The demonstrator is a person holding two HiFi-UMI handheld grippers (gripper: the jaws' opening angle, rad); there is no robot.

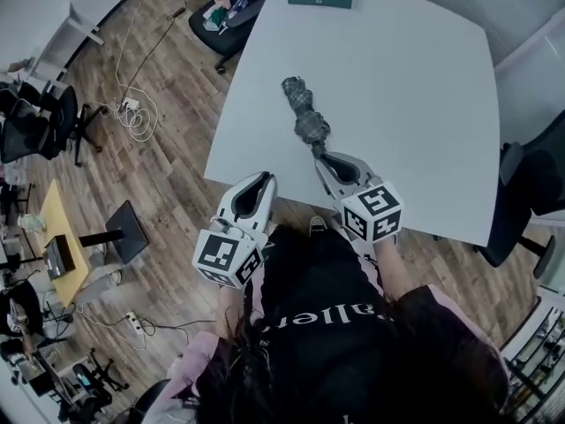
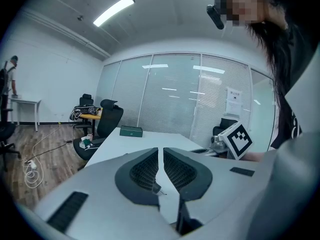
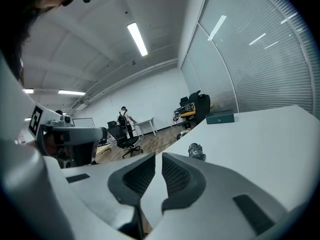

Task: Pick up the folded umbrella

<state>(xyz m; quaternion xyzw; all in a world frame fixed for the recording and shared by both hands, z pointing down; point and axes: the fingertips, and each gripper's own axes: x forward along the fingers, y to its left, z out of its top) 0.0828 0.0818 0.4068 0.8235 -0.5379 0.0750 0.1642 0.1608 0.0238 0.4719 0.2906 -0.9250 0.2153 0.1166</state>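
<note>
R claw [image 1: 325, 160] + L claw [image 1: 263, 182] closed, empty | folded umbrella [image 1: 305, 113] just ahead of R claw | risk: jaws unopened, would shove it

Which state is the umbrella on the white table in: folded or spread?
Folded: the umbrella lies as a bunched, narrow bundle on the table.
</note>
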